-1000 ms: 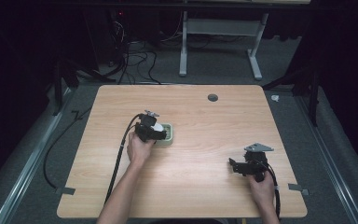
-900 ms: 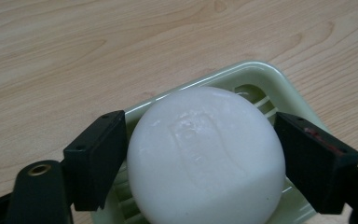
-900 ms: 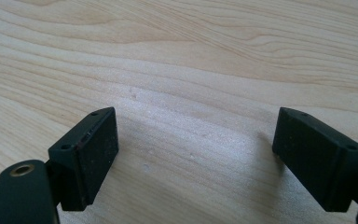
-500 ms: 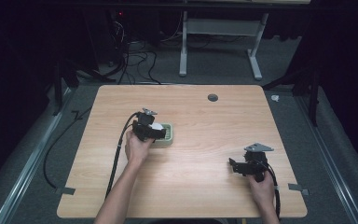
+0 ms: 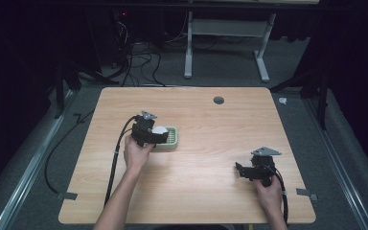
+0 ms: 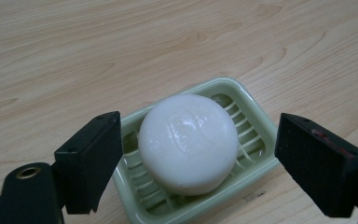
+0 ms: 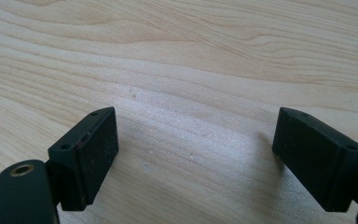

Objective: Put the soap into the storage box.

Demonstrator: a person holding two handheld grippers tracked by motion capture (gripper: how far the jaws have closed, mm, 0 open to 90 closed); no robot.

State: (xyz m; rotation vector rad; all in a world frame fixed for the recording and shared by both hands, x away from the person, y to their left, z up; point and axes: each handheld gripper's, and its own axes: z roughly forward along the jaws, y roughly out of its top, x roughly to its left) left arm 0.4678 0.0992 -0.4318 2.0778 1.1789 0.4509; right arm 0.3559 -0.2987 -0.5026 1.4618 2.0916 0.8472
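Observation:
A round white soap bar [image 6: 189, 142] lies in a pale green slatted soap dish [image 6: 247, 100] on the wooden table [image 5: 206, 124]. My left gripper [image 6: 198, 168] hangs just above the dish, open, with its jaws on either side of the soap and apart from it. In the high view the left gripper [image 5: 159, 135] covers the left part of the dish [image 5: 172, 139]. My right gripper [image 7: 196, 158] is open over bare wood, nothing between its jaws. In the high view the right gripper [image 5: 240, 169] sits near the table's front right, held by a hand.
A dark round grommet [image 5: 218, 100] is set in the table near its far edge. Black cables trail off the table's left side from the left gripper. Tape tabs mark the front corners [image 5: 67, 195]. A white desk frame [image 5: 225, 43] stands on the floor beyond.
The left gripper has shifted a little to the left and nearer over the soap dish. The right gripper has stayed where it was.

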